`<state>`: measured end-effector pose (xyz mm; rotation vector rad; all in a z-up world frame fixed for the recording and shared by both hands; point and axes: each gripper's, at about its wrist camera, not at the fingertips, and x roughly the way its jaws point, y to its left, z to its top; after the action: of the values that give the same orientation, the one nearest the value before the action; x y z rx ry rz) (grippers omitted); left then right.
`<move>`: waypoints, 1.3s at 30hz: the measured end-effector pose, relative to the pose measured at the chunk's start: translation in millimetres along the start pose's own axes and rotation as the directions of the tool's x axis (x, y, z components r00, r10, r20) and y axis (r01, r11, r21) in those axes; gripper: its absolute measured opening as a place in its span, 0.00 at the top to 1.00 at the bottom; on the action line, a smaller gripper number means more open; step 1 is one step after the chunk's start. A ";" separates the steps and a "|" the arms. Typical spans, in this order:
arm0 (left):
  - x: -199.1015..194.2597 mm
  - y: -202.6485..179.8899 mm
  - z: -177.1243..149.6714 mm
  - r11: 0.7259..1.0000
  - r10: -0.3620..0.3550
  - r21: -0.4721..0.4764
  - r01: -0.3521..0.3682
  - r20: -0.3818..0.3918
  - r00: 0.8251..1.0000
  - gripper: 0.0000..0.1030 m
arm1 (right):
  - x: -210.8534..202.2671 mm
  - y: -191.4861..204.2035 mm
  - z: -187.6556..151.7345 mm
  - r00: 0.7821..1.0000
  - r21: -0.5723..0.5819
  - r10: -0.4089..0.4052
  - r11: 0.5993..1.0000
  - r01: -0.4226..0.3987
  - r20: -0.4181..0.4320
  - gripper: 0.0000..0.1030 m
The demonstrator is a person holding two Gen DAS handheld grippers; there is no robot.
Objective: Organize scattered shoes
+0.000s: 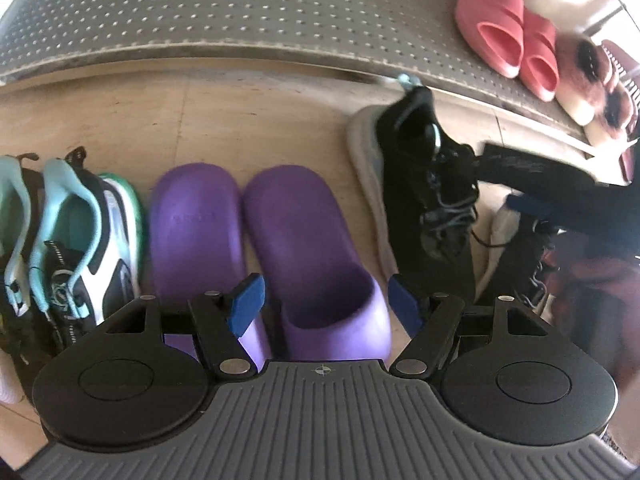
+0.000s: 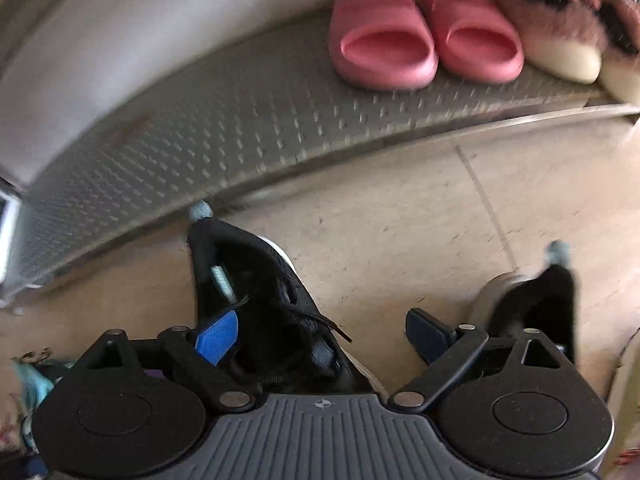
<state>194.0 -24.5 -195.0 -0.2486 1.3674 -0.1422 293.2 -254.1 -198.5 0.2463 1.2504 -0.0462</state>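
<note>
From our left wrist, our left tool (image 1: 326, 304) hangs open, pointing steeply down over the purple rubber clogs (image 1: 316, 256), paired beside the perforated grey metal shelf (image 1: 200, 12), probably lined up for tidiness.

From our right wrist, our right tool (image 2: 326, 338) stands open, straddling a black lace-up sneaker (image 2: 260, 300) on the floor below that shelf, apparently ready to grasp.

left tool (image 1: 324, 302) angled down, spread wide, right tool (image 2: 324, 338) likewise

Two slides (image 2: 424, 36) sit side by side near the shelf's (image 2: 200, 128) right end, furry slippers (image 2: 560, 28) just right of them. On the floor (image 1: 248, 120) before the shelf's front edge: sneakers (image 1: 68, 232) leftmost, clogs (image 1: 264, 248) beside them, laced shoes (image 1: 424, 192) rightmost.
</note>
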 end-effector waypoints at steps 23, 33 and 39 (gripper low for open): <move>-27.6 -7.1 -49.7 0.992 -0.025 0.122 0.032 -0.054 0.998 0.28 | -73.3 -22.5 -17.0 0.994 -0.189 -0.081 0.980 0.066 -0.073 0.14; -20.2 -21.7 -54.2 0.985 -0.047 0.163 0.058 -0.069 0.997 0.28 | -86.3 -130.1 -17.1 0.969 0.150 -0.247 0.958 0.243 0.008 0.31; -13.0 -10.6 -46.7 0.988 -0.043 0.147 0.051 -0.056 0.998 0.28 | -48.3 -128.0 -14.9 0.946 0.125 -0.324 0.939 0.322 -0.005 0.46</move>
<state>146.2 -35.9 -188.5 -0.1529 1.3964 -0.2906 242.3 -380.3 -177.7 0.1449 1.2640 -0.4097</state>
